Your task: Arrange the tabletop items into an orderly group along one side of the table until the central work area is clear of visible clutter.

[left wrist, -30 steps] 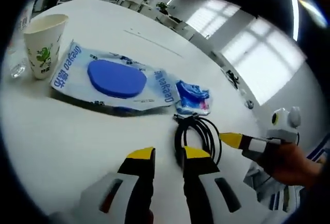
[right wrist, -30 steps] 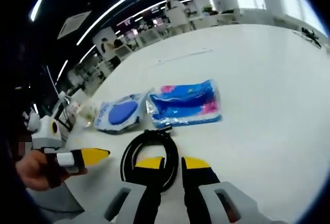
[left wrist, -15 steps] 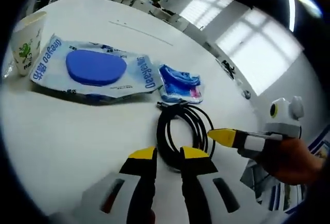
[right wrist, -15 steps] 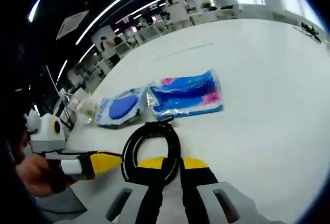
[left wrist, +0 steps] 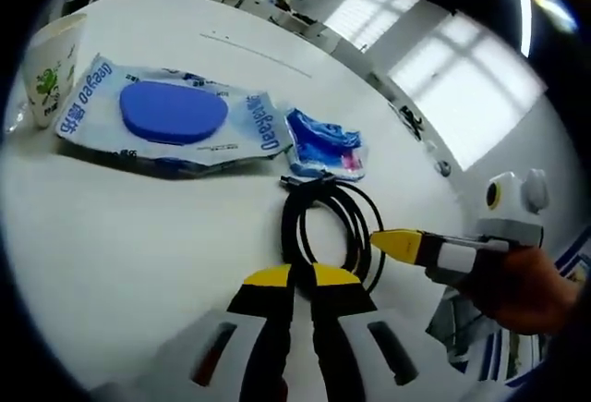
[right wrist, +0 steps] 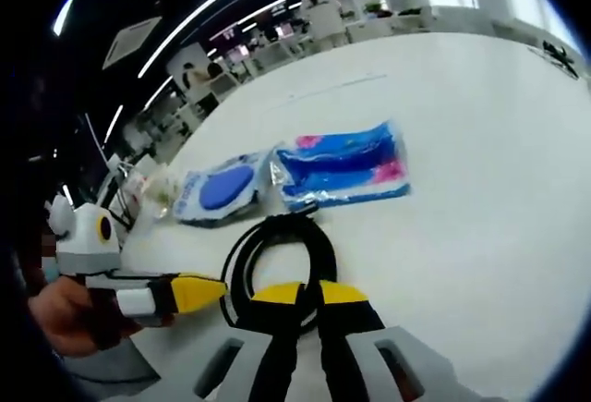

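The left gripper (left wrist: 297, 277) and the right gripper (right wrist: 303, 293) each have their yellow-tipped jaws pinched onto the near arc of the coiled black cable (left wrist: 325, 228), which lies flat on the white table (left wrist: 120, 226). Just beyond it, the blue-and-pink plastic packet (left wrist: 323, 146), the wipes pack with the blue oval lid (left wrist: 166, 117) and the printed paper cup (left wrist: 48, 69) already form a rough row of 3. Judging from this, the cable is the main item left to tuck alongside them.
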Tool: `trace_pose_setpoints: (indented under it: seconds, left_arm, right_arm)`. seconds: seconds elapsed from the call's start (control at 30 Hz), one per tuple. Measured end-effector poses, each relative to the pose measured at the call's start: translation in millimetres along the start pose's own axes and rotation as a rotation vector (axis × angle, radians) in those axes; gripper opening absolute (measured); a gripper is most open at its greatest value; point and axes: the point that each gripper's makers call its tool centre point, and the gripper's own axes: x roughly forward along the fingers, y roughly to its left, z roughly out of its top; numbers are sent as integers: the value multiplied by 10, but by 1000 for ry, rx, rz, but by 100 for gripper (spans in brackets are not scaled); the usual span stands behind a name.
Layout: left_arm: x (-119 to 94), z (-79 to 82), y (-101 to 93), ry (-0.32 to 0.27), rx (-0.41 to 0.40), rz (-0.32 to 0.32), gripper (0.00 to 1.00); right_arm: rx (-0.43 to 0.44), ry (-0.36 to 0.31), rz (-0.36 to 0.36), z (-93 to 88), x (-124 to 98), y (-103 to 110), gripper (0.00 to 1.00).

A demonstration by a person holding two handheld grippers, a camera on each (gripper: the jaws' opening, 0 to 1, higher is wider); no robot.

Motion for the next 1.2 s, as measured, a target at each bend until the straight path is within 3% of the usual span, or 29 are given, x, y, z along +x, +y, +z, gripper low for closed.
trace_pose_setpoints:
  seconds: [0.23, 0.27, 0.37, 0.47, 0.57, 0.7, 0.73, 0.87, 1.07, 1.13, 1.2]
  left_arm:
    - [-73, 1, 90, -5, 7, 19, 3]
    - [-86, 3, 107, -6, 7, 22, 3]
    - [-107, 9, 157, -10, 6, 28, 3]
    - [-119, 11, 178, -10, 5, 33, 3]
    - [-134, 31, 190, -16, 5, 45, 2]
    - [-153, 48, 189, -19, 18, 49, 3]
    - [-166, 48, 195, -18, 19, 51, 4]
    - [-266, 76, 212, -27, 33, 53, 5]
    - [-443, 124, 315, -42, 57, 62, 6]
    - [-497, 137, 356, -45, 66, 67, 6]
    - [-585, 170, 434, -55, 78, 78, 6]
  right_arm:
    - [-4, 4, 14, -38, 44, 109, 3]
    - [-4, 5, 17, -35, 131, 50, 3]
    - [-8, 8, 22, -73, 57, 186, 3]
    - [-10, 12, 22, -73, 194, 88, 3]
    - [-16, 18, 27, -106, 44, 229, 4]
    - [-16, 9, 28, -68, 145, 95, 4]
    - [-12, 6, 33, -79, -1, 205, 5]
    - [-18, 6, 24, -54, 75, 59, 6]
    - [-36, -2, 22, -26, -80, 146, 7]
    - [-38, -7, 21, 30, 15, 13, 7]
    - [-44, -12, 25, 10, -113, 150, 8]
